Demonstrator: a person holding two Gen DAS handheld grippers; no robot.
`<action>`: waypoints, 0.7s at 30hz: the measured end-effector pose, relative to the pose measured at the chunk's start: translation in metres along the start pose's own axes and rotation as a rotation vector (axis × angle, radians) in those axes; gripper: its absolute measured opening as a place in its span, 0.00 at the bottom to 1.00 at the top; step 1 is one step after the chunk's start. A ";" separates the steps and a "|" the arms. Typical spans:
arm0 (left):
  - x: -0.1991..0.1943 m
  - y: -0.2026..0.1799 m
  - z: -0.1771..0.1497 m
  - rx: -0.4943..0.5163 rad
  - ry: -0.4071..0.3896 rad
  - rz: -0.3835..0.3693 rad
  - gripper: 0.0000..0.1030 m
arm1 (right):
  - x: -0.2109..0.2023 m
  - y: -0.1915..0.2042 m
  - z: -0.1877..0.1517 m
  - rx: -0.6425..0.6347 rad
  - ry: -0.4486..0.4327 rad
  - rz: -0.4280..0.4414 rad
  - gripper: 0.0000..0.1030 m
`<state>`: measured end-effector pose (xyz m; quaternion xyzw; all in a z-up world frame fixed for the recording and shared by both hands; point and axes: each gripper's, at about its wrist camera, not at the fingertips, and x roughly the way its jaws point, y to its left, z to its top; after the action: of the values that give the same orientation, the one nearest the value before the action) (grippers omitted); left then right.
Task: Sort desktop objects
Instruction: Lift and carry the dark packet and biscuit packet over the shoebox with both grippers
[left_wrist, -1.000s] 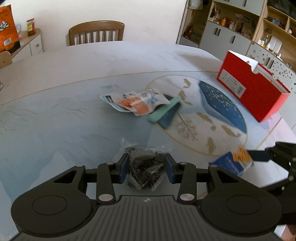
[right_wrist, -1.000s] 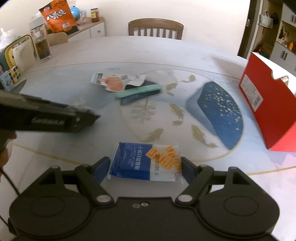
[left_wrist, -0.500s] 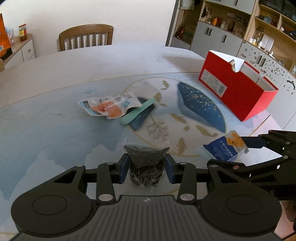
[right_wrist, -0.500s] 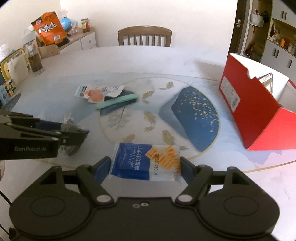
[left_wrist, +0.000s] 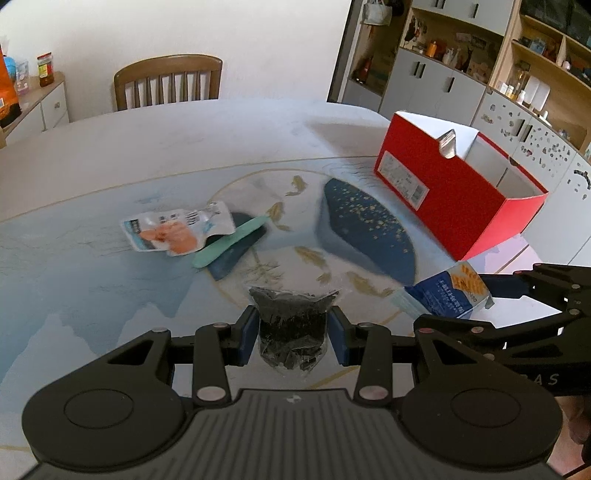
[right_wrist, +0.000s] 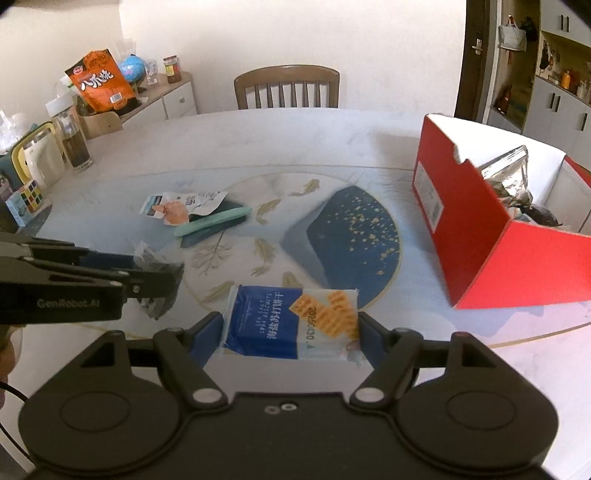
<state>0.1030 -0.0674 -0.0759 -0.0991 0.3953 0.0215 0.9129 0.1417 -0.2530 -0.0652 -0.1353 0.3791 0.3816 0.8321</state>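
My left gripper (left_wrist: 291, 334) is shut on a clear bag of dark bits (left_wrist: 291, 328), held above the table; the same bag (right_wrist: 157, 269) shows in the right wrist view. My right gripper (right_wrist: 290, 332) is shut on a blue and white cracker packet (right_wrist: 291, 321), also lifted off the table; the packet (left_wrist: 448, 295) appears at the right of the left wrist view. Beyond both stands an open red box (left_wrist: 454, 184) (right_wrist: 495, 236) with a silver bag and other items inside. A white and orange snack pouch (left_wrist: 177, 232) and a mint green flat item (left_wrist: 231, 242) lie on the table.
The table (left_wrist: 110, 155) is large, with a blue painted pattern. A wooden chair (left_wrist: 168, 83) stands at its far side. At the left edge are a bottle (right_wrist: 74, 140), a puzzle cube (right_wrist: 27, 197) and an orange bag (right_wrist: 99, 81). Cabinets (left_wrist: 461, 85) line the right.
Both grippers have risen and moved to the right with their loads. The red box has come closer and its inside now shows.
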 end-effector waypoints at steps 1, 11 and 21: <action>0.000 -0.004 0.002 0.000 -0.003 -0.001 0.38 | -0.002 -0.004 0.001 -0.002 -0.003 0.003 0.74; -0.002 -0.043 0.026 -0.001 -0.041 -0.015 0.38 | -0.024 -0.043 0.016 -0.002 -0.032 0.022 0.74; 0.006 -0.092 0.059 0.048 -0.087 -0.035 0.38 | -0.042 -0.093 0.031 0.019 -0.084 0.004 0.74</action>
<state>0.1603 -0.1458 -0.0258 -0.0831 0.3540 0.0006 0.9316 0.2091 -0.3213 -0.0194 -0.1105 0.3479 0.3850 0.8477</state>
